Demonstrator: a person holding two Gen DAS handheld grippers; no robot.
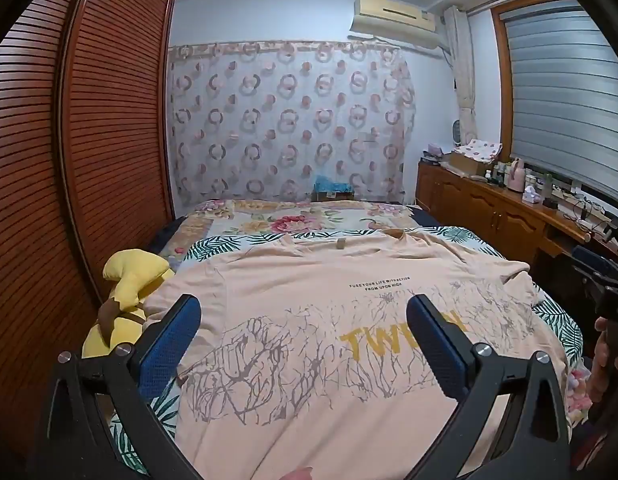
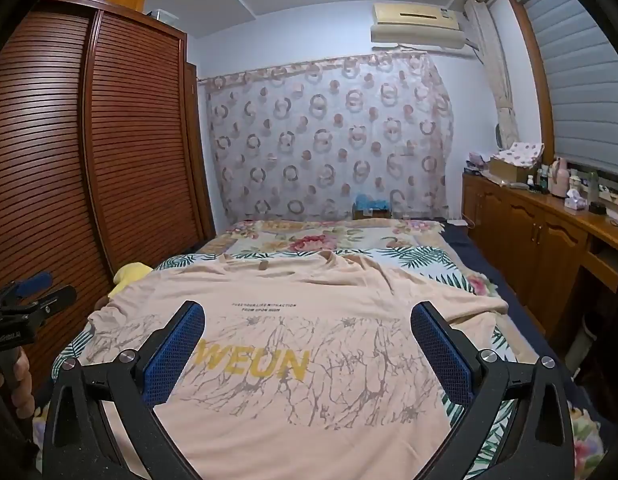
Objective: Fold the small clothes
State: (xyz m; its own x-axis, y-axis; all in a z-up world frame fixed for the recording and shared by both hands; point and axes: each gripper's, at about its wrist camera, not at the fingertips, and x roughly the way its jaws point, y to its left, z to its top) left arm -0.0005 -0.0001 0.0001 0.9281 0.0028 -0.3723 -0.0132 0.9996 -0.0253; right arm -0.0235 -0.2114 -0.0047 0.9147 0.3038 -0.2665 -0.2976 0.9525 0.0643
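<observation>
Left wrist view first: my left gripper (image 1: 303, 316) hangs above the shirt (image 1: 309, 288), jaws spread wide, nothing between the blue pads (image 1: 171, 344). The shirt lies flat on the bed (image 1: 213, 246), print side up, neckline off at 12 o'clock, hem near me at 6. One sleeve reaches toward the yellow plush (image 1: 129, 280) at 9 o'clock. At 3 o'clock I catch the edge of a hand (image 1: 601, 364) carrying the other tool.

Right wrist view now: my right gripper (image 2: 309, 320) is just as wide and just as empty, poised over the shirt's print. The right sleeve runs out rumpled toward 2 o'clock, lying across the leafy bedcover. At 9 o'clock the left tool shows beside the wardrobe (image 2: 89, 140).

My read: this is the very start, no fold made, the shirt spread out and untouched. Next I judge I need a pinch on an outer edge, probably a sleeve or shoulder, each gripper coming down to the cloth and closing on thin fabric only, not the bedcover beneath. That rumpled right sleeve may want smoothing first.
</observation>
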